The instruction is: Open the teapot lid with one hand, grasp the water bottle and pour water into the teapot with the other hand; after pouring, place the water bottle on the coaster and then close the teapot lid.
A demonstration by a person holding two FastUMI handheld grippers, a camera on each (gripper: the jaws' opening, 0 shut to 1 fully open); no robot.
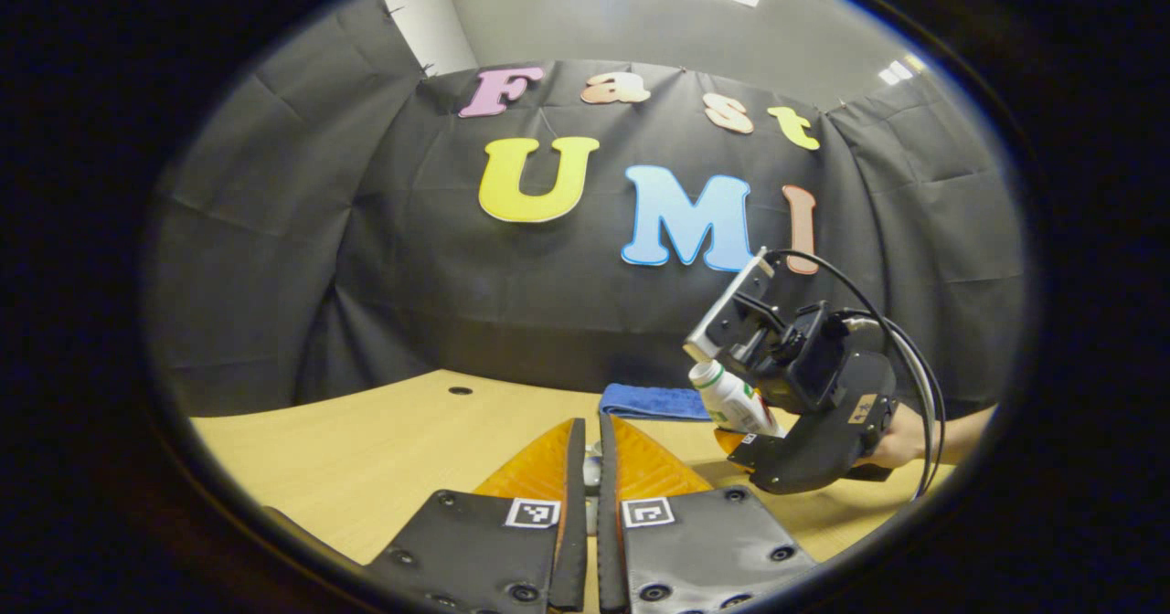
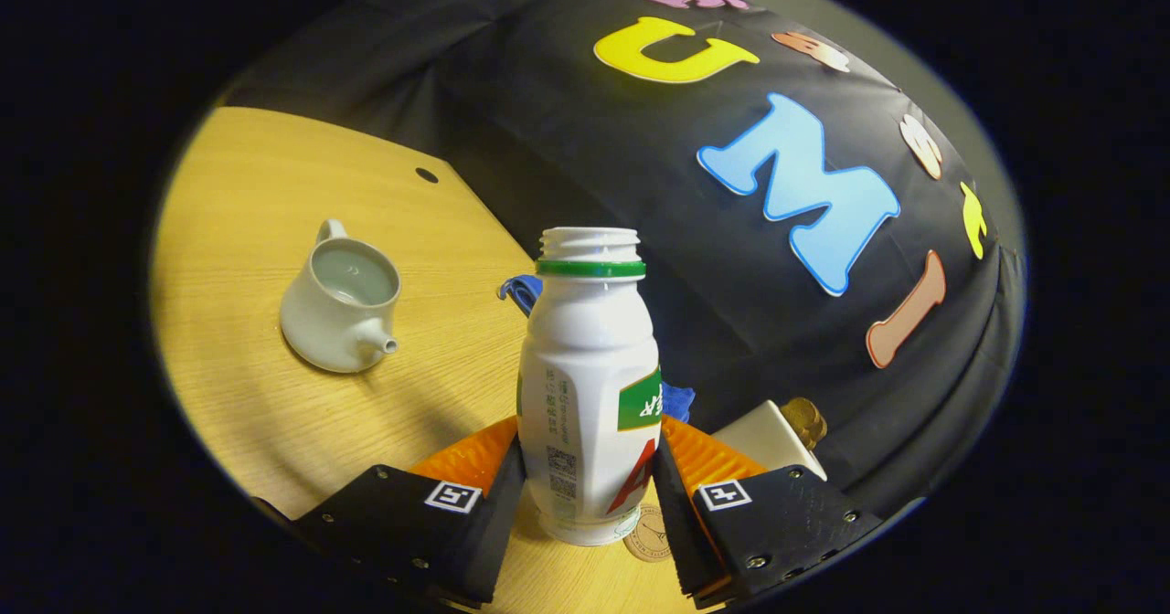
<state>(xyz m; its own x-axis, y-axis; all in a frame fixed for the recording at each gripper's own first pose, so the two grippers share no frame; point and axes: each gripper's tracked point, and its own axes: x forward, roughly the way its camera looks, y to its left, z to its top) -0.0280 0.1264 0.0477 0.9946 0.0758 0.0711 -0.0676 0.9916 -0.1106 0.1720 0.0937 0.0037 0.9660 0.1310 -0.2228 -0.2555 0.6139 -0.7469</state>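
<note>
Your right gripper (image 2: 590, 495) clamps the smooth white plastic water bottle (image 2: 590, 386), uncapped, above the round coaster (image 2: 651, 534) at 6 o'clock. I judge pouring is finished; next, set the bottle down upright on it. The glossy ceramic teapot (image 2: 340, 308) stands open at 9 o'clock on the wooden table (image 2: 274, 185). Your left gripper (image 1: 591, 475) is nearly closed on something small, maybe the lid; I cannot tell.

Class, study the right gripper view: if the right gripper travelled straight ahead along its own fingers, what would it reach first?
The right gripper already holds the water bottle between its fingers. Beyond it, the blue cloth probably comes first, then the booth wall; depth is unclear. The teapot sits off to the side.
</note>
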